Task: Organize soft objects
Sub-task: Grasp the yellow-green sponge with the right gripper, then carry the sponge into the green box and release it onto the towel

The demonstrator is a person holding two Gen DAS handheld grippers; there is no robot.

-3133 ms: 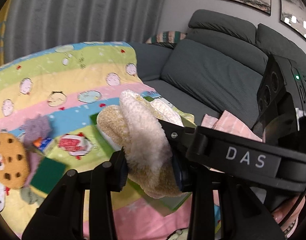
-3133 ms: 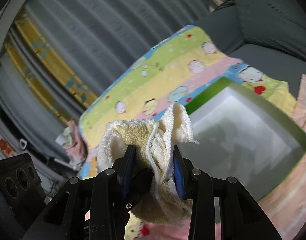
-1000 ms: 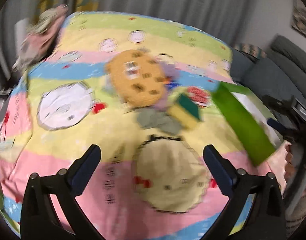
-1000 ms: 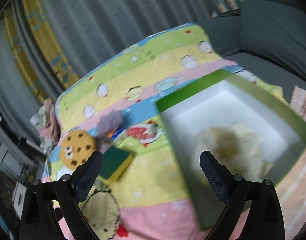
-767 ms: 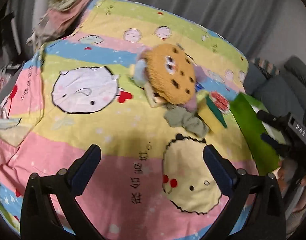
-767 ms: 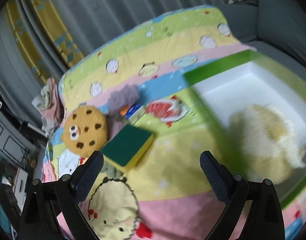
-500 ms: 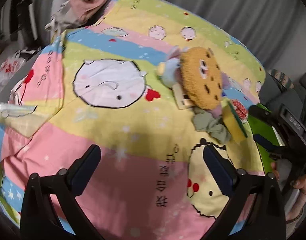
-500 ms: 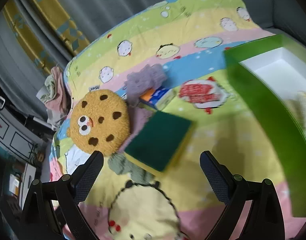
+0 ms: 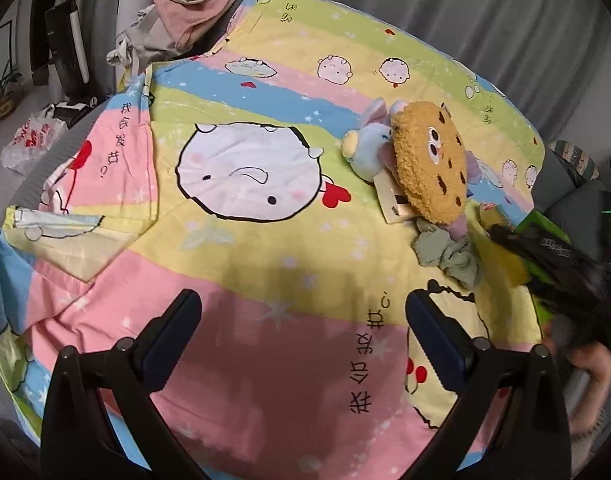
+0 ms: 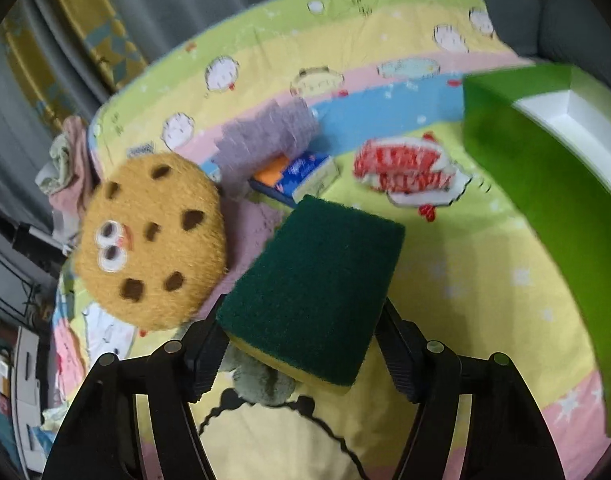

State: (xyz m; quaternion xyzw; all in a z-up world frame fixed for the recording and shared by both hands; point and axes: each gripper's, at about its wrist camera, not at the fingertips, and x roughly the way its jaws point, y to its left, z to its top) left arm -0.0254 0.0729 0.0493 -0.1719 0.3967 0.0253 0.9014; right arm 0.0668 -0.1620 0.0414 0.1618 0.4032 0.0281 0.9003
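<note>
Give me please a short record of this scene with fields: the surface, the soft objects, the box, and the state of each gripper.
surface: striped cartoon-print bedsheet
left gripper: open, empty, above the sheet
right gripper: open, fingers on both sides of the dark green and yellow sponge; contact unclear
round brown cookie plush: lies left of the sponge
crumpled grey-green cloth: beside the plush
green box with white inside: right of the sponge

A striped cartoon bedsheet (image 9: 241, 248) covers the surface. Behind it hang grey curtains (image 9: 485, 12) — and a pile of clothes (image 9: 185, 4) lies at the far corner.
</note>
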